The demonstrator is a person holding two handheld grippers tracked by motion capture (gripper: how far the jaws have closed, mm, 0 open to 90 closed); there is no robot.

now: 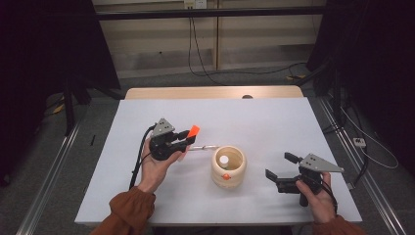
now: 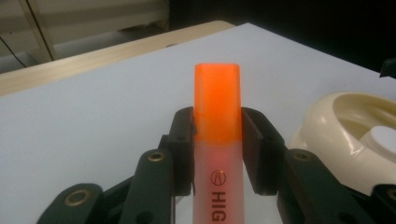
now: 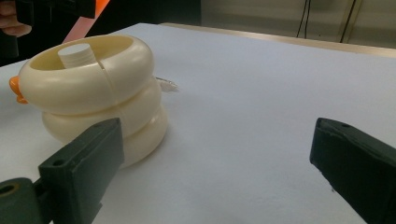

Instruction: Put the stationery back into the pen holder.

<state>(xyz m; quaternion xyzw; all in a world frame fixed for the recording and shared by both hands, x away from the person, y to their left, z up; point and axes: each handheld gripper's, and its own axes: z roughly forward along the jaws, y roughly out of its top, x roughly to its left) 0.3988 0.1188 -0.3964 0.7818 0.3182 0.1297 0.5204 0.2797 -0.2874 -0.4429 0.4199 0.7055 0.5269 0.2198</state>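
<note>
Highlighter [image 2: 217, 140] with an orange cap, clamped between the jaws of the left hand-held gripper [image 1: 182, 139], is held just above the white table [image 1: 259, 122], left of a cream ribbed holder [image 1: 228, 166]. The holder stands upright near the table's middle with a white cylinder inside. The right hand-held gripper [image 1: 280, 166], jaws spread wide and empty, sits to the holder's right.

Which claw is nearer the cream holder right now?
Left, narrowly. The left claw, shut on the orange highlighter, sits up-left of the cream holder. The right claw is open, off to its right.
</note>
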